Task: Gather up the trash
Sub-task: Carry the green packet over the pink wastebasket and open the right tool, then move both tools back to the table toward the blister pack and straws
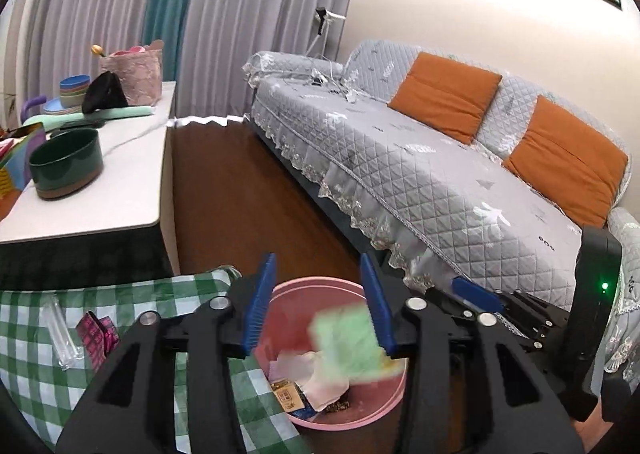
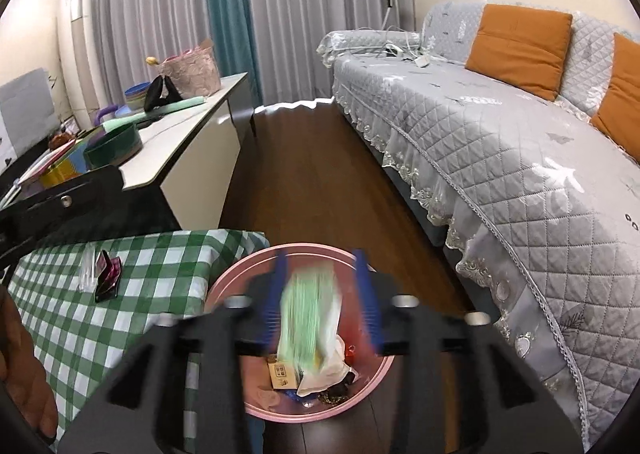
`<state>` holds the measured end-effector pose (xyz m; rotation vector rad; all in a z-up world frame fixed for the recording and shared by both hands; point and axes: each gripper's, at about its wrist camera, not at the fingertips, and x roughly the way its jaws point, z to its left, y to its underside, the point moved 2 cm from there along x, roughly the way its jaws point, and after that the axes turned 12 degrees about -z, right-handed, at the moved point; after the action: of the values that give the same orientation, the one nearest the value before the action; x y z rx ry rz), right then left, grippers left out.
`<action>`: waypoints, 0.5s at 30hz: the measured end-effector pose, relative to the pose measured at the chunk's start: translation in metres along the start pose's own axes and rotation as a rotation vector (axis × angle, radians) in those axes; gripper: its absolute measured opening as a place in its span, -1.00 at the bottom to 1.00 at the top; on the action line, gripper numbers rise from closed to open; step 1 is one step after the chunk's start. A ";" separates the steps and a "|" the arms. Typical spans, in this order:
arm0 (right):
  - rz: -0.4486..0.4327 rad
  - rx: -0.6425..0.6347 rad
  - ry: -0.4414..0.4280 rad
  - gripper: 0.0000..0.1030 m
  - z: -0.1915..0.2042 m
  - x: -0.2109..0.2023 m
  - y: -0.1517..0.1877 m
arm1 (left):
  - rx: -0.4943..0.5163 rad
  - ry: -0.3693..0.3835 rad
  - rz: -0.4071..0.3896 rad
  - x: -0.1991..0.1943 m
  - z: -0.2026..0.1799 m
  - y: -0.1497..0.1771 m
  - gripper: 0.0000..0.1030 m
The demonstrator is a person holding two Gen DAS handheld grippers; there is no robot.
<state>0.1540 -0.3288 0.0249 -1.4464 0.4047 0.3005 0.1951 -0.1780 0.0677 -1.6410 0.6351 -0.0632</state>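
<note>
A pink trash bin (image 1: 384,412) (image 2: 224,290) stands on the floor beside the green-checked table, with wrappers and paper inside. A blurred light-green packet (image 1: 346,342) (image 2: 308,318) is in the air over the bin, between the open fingers of both views, touching neither pad that I can tell. My left gripper (image 1: 320,306) is open above the bin. My right gripper (image 2: 320,294) is open above the bin too; its blue finger shows in the left wrist view (image 1: 476,294). A dark pink packet (image 1: 98,336) (image 2: 108,274) and a clear plastic tube (image 1: 64,330) (image 2: 86,268) lie on the checked table.
The green-checked table (image 1: 36,366) (image 2: 80,334) is at lower left. A white side table (image 1: 100,198) (image 2: 180,142) holds a green bowl (image 1: 66,162), plates and a basket. A grey quilted sofa (image 1: 440,174) (image 2: 500,142) with orange cushions lines the right. Brown floor (image 2: 312,174) runs between them.
</note>
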 end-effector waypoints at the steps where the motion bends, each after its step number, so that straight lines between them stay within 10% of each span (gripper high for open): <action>1: -0.001 0.001 0.000 -0.21 0.001 0.000 0.000 | 0.000 -0.002 0.002 -0.001 0.002 0.001 -0.16; 15: -0.039 -0.036 -0.031 -0.10 0.025 -0.014 -0.005 | -0.008 -0.086 0.040 -0.045 0.040 0.026 -0.16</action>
<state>0.1452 -0.3038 0.0375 -1.4813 0.3467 0.2995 0.1636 -0.1238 0.0502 -1.6298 0.6026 0.0385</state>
